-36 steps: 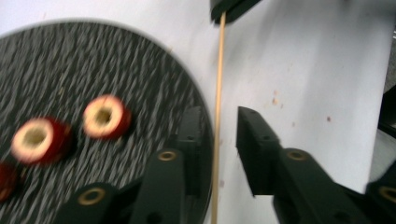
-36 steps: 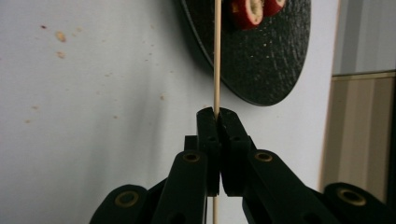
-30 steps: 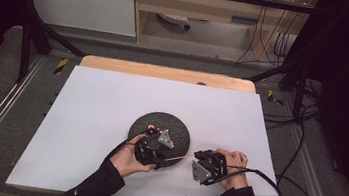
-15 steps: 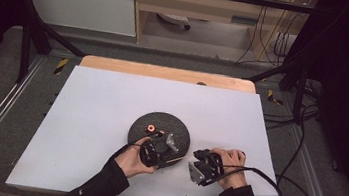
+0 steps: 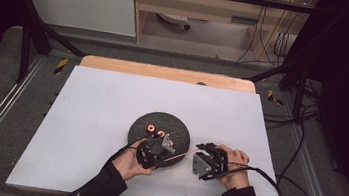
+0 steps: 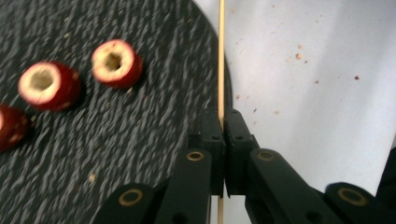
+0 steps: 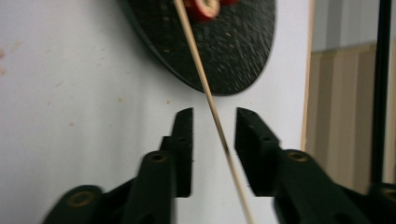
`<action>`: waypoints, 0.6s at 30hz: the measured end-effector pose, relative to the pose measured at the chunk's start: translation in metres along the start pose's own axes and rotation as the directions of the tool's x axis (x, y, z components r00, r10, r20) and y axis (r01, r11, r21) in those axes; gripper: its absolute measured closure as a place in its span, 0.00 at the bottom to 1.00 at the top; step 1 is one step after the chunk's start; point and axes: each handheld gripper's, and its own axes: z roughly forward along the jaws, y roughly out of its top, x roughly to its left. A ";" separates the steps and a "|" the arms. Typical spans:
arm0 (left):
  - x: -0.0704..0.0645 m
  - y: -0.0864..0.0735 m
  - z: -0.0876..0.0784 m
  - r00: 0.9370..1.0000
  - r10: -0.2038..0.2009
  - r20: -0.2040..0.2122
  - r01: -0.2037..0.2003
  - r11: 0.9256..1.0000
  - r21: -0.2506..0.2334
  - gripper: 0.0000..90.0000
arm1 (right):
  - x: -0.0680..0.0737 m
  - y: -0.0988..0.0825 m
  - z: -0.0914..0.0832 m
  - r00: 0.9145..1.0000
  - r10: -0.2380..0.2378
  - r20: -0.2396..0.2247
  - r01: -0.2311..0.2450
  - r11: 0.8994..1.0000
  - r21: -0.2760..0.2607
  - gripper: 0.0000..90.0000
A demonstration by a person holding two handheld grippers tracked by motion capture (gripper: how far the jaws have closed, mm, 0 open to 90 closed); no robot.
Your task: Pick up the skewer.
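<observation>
Left gripper [image 6: 223, 122] pinches skewer [image 6: 221, 56], jaws pressed tight on thin stick at plate [image 6: 140, 116] edge. Right gripper [image 7: 212, 135] just opening: jaws apart, skewer running between them, pads clear of it. Three cored red fruit pieces [image 6: 116, 63] on plate, left of skewer, none threaded yet. Handover looks done; spearing fruit likely all ahead.

- The white table [image 5: 109, 120] lies bare from 9 through 12 to 2 o'clock of the black plate [image 5: 179, 129]: open passage.
- At 5 o'clock of the plate, the wooden skewer [image 5: 180, 155] bridges the two grippers and bars the gap between them.
- Red fruit pieces [image 6: 116, 63] crowd the plate's middle.
</observation>
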 end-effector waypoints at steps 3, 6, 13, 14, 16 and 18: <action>0.004 -0.009 -0.005 1.000 -0.021 -0.013 0.021 1.000 -0.024 0.98 | -0.004 -0.011 -0.003 0.982 0.188 0.024 -0.187 0.981 -0.046 0.56; 0.006 -0.018 -0.010 0.999 -0.040 -0.030 0.038 0.998 -0.049 0.98 | -0.006 -0.022 -0.006 0.928 0.374 0.007 -0.372 0.925 -0.084 0.46; 0.010 -0.039 -0.021 0.994 -0.089 -0.058 0.083 0.991 -0.108 0.98 | -0.005 -0.043 -0.004 0.738 0.673 -0.048 -0.674 0.731 -0.108 0.30; 0.010 -0.042 -0.022 0.993 -0.099 -0.061 0.091 0.989 -0.118 0.98 | -0.005 -0.045 -0.003 0.707 0.705 -0.063 -0.707 0.700 -0.095 0.28; 0.010 -0.049 -0.024 0.991 -0.119 -0.067 0.109 0.984 -0.137 0.98 | -0.004 -0.050 -0.001 0.646 0.758 -0.091 -0.763 0.643 -0.066 0.25; 0.010 -0.056 -0.025 0.988 -0.137 -0.076 0.123 0.980 -0.159 0.98 | -0.004 -0.054 0.002 0.599 0.792 -0.116 -0.800 0.598 -0.047 0.23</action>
